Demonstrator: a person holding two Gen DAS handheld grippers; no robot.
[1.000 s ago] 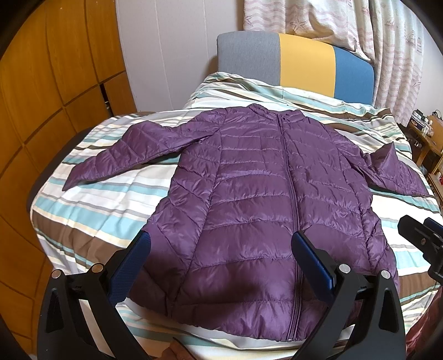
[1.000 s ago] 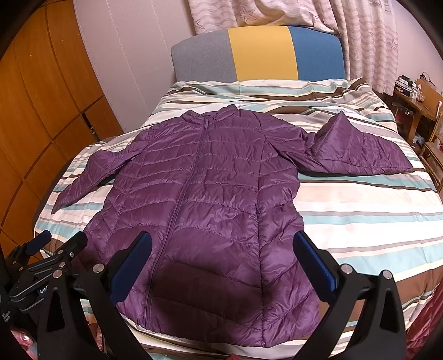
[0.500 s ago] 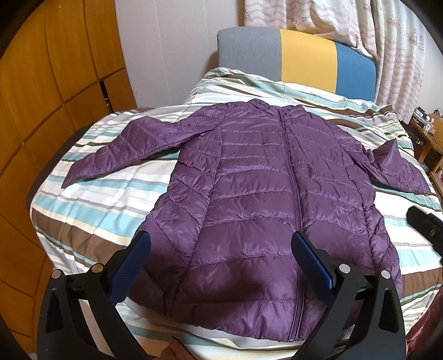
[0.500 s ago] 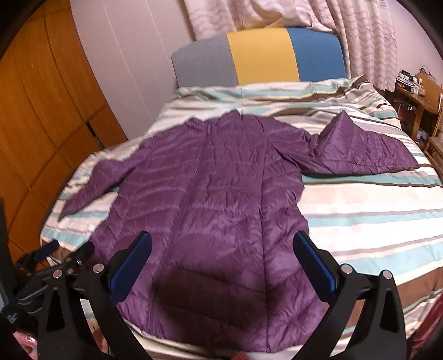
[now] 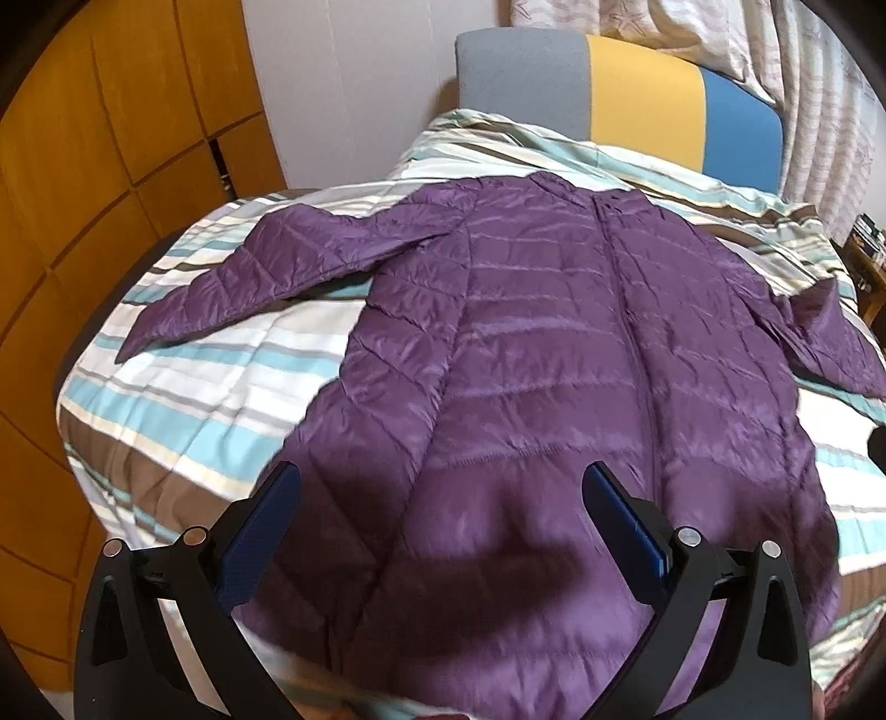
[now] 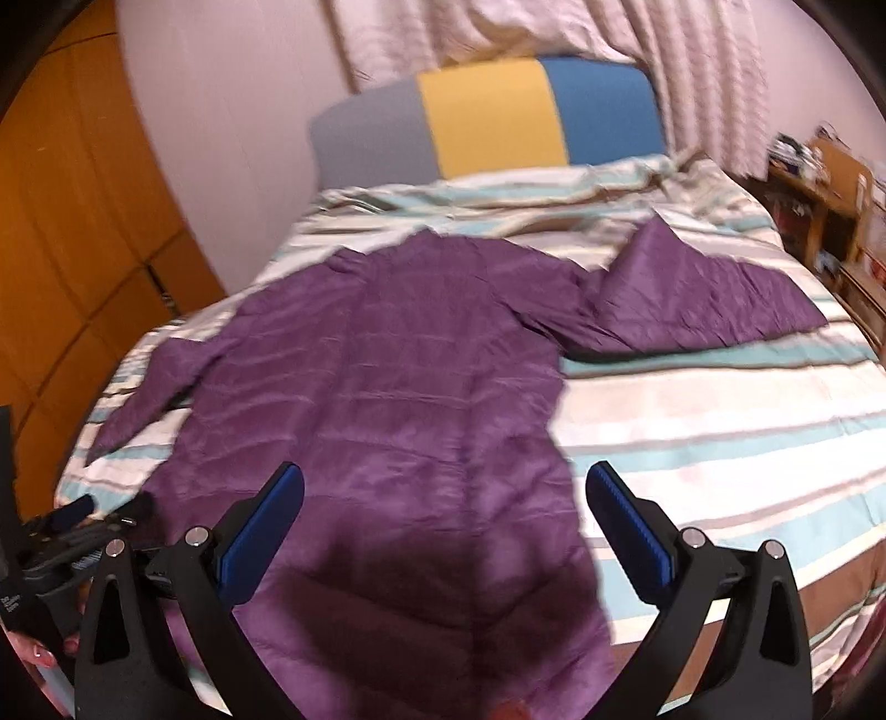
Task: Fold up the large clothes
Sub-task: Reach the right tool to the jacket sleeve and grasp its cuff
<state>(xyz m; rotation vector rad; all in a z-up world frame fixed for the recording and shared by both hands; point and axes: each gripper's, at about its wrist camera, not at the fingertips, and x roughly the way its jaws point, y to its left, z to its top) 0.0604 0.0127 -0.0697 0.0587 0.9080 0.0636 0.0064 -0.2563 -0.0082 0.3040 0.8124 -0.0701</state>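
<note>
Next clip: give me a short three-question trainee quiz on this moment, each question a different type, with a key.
1. True or false: the purple quilted puffer jacket lies spread flat on the striped bedspread.
2. Multiple choice: the left gripper is A) shut on the hem, B) open above the hem, C) out of view.
3. Fill in: the padded headboard has grey, yellow and ____ panels.

Key: 1 true; 2 B; 3 blue. The right gripper is open too.

I see a bed (image 5: 183, 387) under a striped cover, its headboard (image 5: 620, 105) panelled grey, yellow and blue. Orange wooden cabinets (image 5: 111, 138) line the bed's left edge, patterned curtains (image 6: 498, 33) hang behind, and a cluttered wooden shelf (image 6: 819, 183) stands right.
</note>
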